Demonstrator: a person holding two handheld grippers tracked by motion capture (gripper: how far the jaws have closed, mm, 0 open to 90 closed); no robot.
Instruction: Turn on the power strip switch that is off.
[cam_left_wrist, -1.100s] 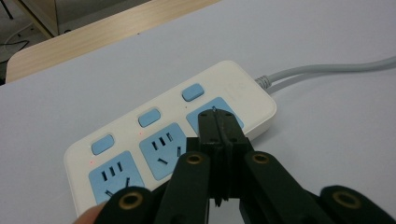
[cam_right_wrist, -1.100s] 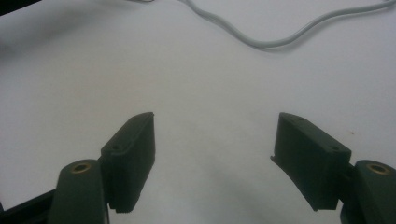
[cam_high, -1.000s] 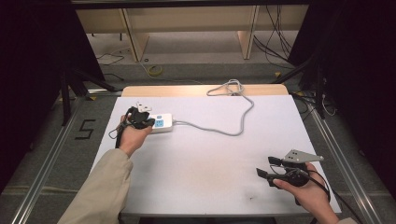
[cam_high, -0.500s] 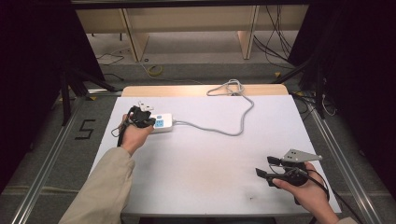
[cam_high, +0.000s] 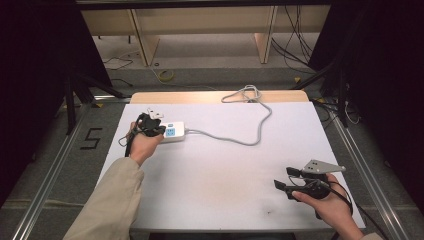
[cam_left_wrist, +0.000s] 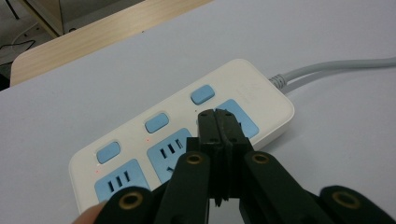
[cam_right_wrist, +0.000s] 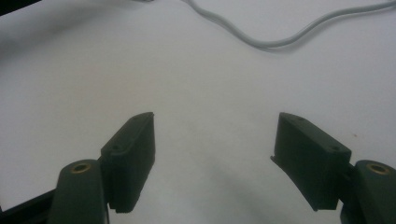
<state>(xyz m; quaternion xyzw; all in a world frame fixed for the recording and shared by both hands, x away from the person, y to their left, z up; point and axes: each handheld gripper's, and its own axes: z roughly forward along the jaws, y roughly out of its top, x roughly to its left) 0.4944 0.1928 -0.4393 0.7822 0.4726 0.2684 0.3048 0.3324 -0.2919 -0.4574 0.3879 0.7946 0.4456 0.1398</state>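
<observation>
Two grippers work over a white bench (cam_high: 220, 165), one toward each side. Toward the left edge, near the far-left corner, the person's left hand (cam_high: 142, 145) holds the left gripper (cam_high: 150, 124) right at the near end of a white power strip (cam_high: 172, 132), which lies flat on the bench with its length running across. In the left gripper view the left gripper (cam_left_wrist: 218, 122) has its two black jaws pressed together with no gap and nothing between them, and their joined tips sit over the strip's top face (cam_left_wrist: 187, 135), above the blue socket panel nearest the cord end; whether the tips touch the plastic cannot be told. Three blue switches (cam_left_wrist: 156, 122) run along the strip's far side, each with a blue socket panel in front of it. From the strip's right end a grey cord (cam_high: 235, 137) crosses the middle of the bench, curves up toward the far edge and ends in a loose coil on the bare wooden strip there. Near the near-right corner, well apart from the strip, the right hand (cam_high: 325, 202) holds the right gripper (cam_high: 287, 177) just above the bench, its jaws spread wide and empty. In the right gripper view those jaws frame bare white surface, with the cord (cam_right_wrist: 280, 32) curving farther off.
</observation>
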